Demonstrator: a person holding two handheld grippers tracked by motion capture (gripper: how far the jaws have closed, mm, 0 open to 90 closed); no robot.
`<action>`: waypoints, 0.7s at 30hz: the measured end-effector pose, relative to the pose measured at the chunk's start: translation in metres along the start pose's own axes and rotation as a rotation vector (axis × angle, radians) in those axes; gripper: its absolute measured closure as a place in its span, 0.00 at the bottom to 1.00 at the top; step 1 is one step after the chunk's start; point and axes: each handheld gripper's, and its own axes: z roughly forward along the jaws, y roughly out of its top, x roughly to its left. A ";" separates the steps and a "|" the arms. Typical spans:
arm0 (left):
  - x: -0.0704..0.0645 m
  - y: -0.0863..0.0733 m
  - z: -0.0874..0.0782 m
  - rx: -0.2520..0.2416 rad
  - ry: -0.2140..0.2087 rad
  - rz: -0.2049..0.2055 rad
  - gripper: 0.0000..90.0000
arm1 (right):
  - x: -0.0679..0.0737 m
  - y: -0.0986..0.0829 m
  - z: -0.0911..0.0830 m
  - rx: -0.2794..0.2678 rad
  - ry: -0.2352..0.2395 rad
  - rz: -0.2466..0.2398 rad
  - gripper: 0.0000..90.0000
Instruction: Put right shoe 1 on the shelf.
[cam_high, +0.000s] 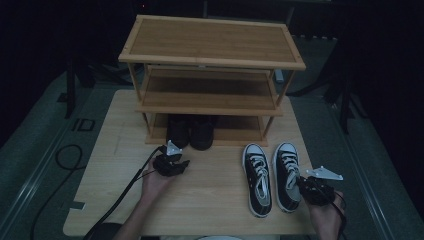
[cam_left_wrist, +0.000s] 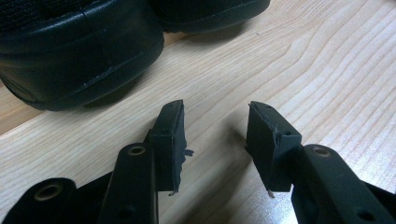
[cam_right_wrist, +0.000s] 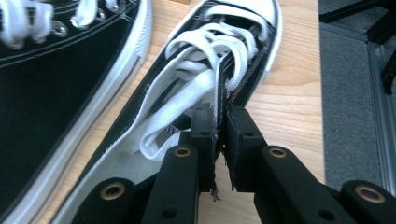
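Note:
Two black canvas sneakers with white laces and toe caps lie side by side on the table, the left sneaker (cam_high: 258, 179) and the right sneaker (cam_high: 288, 175). My right gripper (cam_right_wrist: 221, 116) is shut on the side wall of the right sneaker (cam_right_wrist: 219, 70) by its lace eyelets. A pair of black shoes (cam_high: 191, 131) stands on the bottom shelf of the wooden rack (cam_high: 212, 55). My left gripper (cam_high: 172, 164) hovers just in front of them, open, with nothing between its jaws (cam_left_wrist: 215, 133); the heel of a black shoe (cam_left_wrist: 74, 51) is close ahead.
The three-tier rack takes up the table's far half. The light wooden table (cam_high: 210, 200) has bare room between the two hands. A black cable (cam_high: 120, 200) trails from the left gripper off the front edge. Dark stands and grey floor surround the table.

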 end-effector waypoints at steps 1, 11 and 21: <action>0.000 0.000 0.000 0.000 0.000 0.000 0.64 | 0.000 0.000 0.000 0.000 0.000 0.000 0.92; 0.000 0.000 0.000 -0.001 0.002 0.003 0.64 | -0.018 0.005 0.003 0.024 -0.012 -0.014 0.97; 0.000 -0.001 0.000 -0.001 0.003 0.003 0.64 | -0.028 0.011 0.007 0.054 0.004 -0.045 0.97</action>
